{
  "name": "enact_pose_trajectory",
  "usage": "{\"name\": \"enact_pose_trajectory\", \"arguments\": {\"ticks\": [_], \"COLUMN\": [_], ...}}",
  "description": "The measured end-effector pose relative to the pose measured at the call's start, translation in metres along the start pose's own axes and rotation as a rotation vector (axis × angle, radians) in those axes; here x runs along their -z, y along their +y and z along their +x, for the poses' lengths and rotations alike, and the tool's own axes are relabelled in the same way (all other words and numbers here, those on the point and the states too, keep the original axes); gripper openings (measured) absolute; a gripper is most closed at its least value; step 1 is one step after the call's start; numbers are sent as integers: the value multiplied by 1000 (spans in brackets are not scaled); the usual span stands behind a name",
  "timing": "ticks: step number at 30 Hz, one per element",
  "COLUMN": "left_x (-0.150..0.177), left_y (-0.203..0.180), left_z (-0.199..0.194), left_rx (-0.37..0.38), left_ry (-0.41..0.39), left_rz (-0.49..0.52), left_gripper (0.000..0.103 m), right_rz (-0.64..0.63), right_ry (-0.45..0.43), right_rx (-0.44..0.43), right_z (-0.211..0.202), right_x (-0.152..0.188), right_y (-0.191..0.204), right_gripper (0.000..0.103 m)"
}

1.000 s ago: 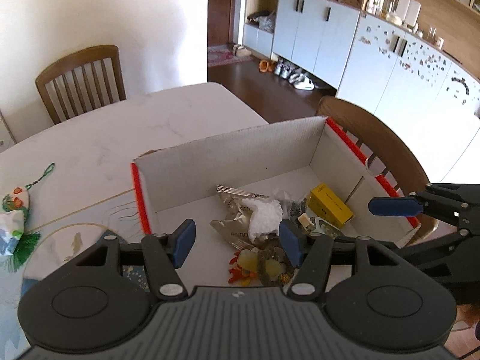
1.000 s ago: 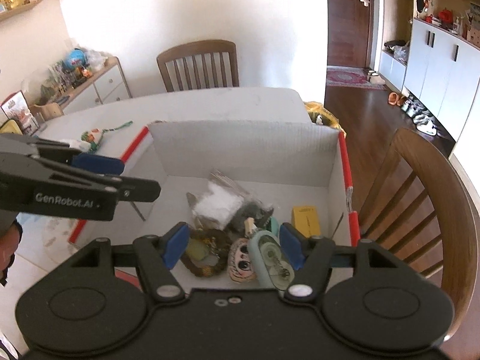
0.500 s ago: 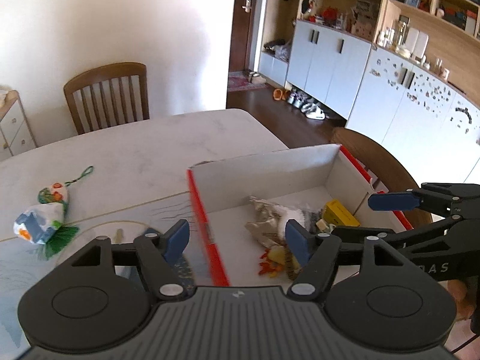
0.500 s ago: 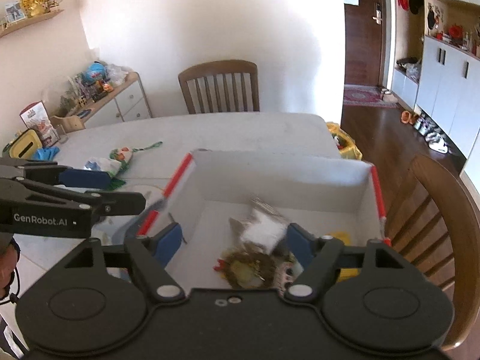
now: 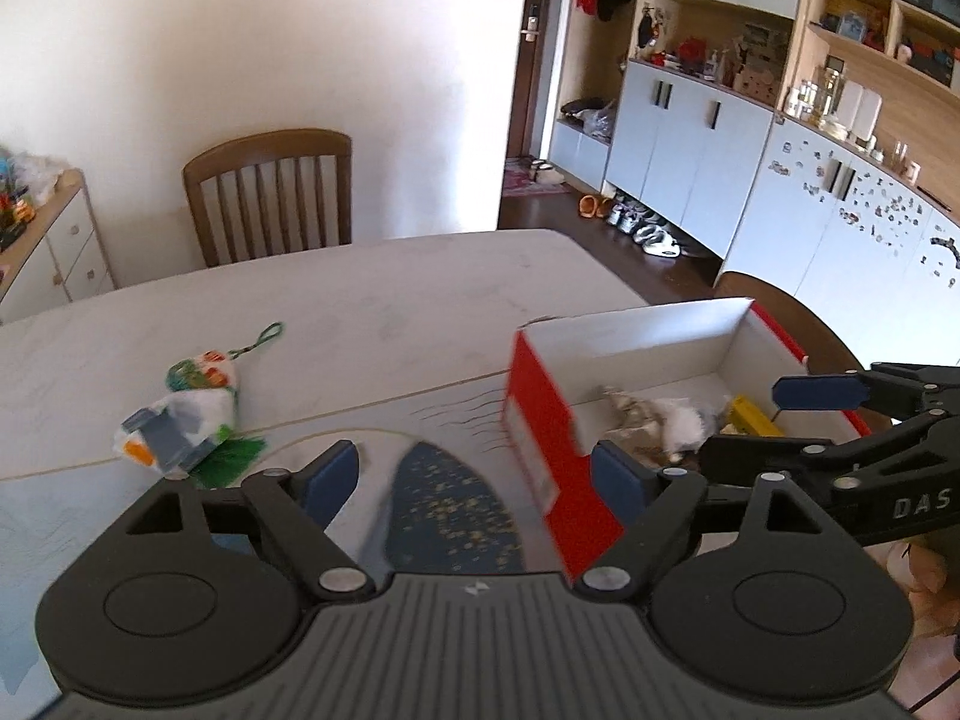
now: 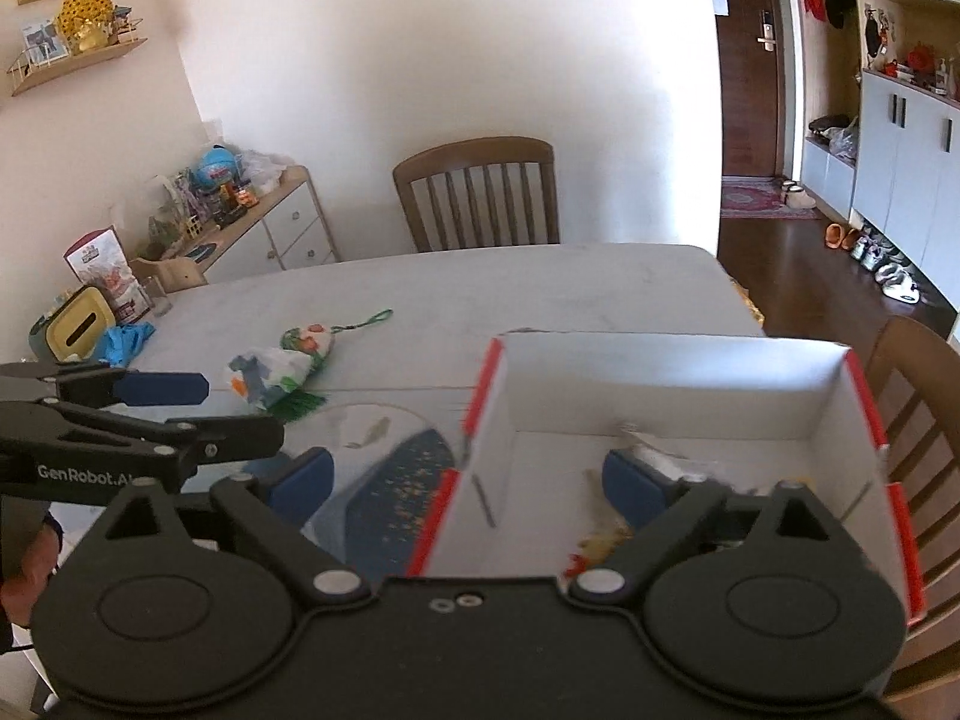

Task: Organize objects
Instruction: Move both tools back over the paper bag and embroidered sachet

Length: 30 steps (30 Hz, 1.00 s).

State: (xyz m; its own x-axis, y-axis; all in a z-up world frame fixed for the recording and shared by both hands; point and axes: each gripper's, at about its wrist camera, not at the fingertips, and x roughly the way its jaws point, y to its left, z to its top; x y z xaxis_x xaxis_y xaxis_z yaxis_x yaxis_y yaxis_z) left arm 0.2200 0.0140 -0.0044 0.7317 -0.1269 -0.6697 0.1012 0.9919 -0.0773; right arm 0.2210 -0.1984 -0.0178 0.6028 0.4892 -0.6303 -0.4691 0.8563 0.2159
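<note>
A red and white cardboard box [image 5: 648, 336] [image 6: 660, 384] stands on the table's right side. Inside lie a white fluffy piece [image 5: 681, 420], a yellow carton [image 5: 750, 414] and a silvery wrapper [image 5: 630, 408]. A floral sachet [image 5: 201, 378] [image 6: 306, 345] with a green cord lies to the left, beside a white patterned packet [image 5: 174, 426] [image 6: 270, 372]. My left gripper [image 5: 474, 474] [image 6: 204, 411] hovers over the mat by the box's left corner, jaws opening, nothing between them. My right gripper [image 6: 468, 477] [image 5: 780, 420] hangs over the box's near left wall, jaws also opening and empty.
A placemat [image 5: 456, 516] with a dark blue patch lies under the grippers. Wooden chairs stand at the far side [image 6: 480, 192] and at the right [image 6: 918, 420]. A cluttered sideboard [image 6: 252, 228], a yellow tissue box [image 6: 78, 324] and a blue cloth [image 6: 126, 342] sit at left.
Both grippers have drawn back and up out of the box and shifted left. Their jaws have spread wider. The items stay in the box.
</note>
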Motion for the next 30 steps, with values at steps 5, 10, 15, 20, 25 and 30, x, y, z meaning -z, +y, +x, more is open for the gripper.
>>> {"name": "enact_pose_trajectory", "arguments": {"ticks": [5, 10, 15, 20, 25, 30], "left_x": [9, 15, 22, 31, 37, 42], "left_y": [35, 65, 95, 126, 158, 182], "left_z": [-1, -1, 1, 8, 21, 35], "left_rx": [-9, -33, -52, -66, -96, -139], "left_ry": [15, 17, 5, 14, 32, 28], "left_rz": [-38, -62, -77, -100, -120, -95], "left_gripper": [92, 99, 101, 101, 101, 101], "right_rz": [7, 4, -7, -10, -13, -25], "right_ry": [4, 22, 39, 55, 76, 97], "right_rx": [-7, -4, 0, 5, 14, 19], "right_z": [12, 26, 42, 61, 83, 109], "right_x": [-3, -6, -11, -18, -27, -39], "right_y": [25, 47, 68, 85, 97, 109], "right_gripper": [98, 98, 98, 98, 98, 98]}}
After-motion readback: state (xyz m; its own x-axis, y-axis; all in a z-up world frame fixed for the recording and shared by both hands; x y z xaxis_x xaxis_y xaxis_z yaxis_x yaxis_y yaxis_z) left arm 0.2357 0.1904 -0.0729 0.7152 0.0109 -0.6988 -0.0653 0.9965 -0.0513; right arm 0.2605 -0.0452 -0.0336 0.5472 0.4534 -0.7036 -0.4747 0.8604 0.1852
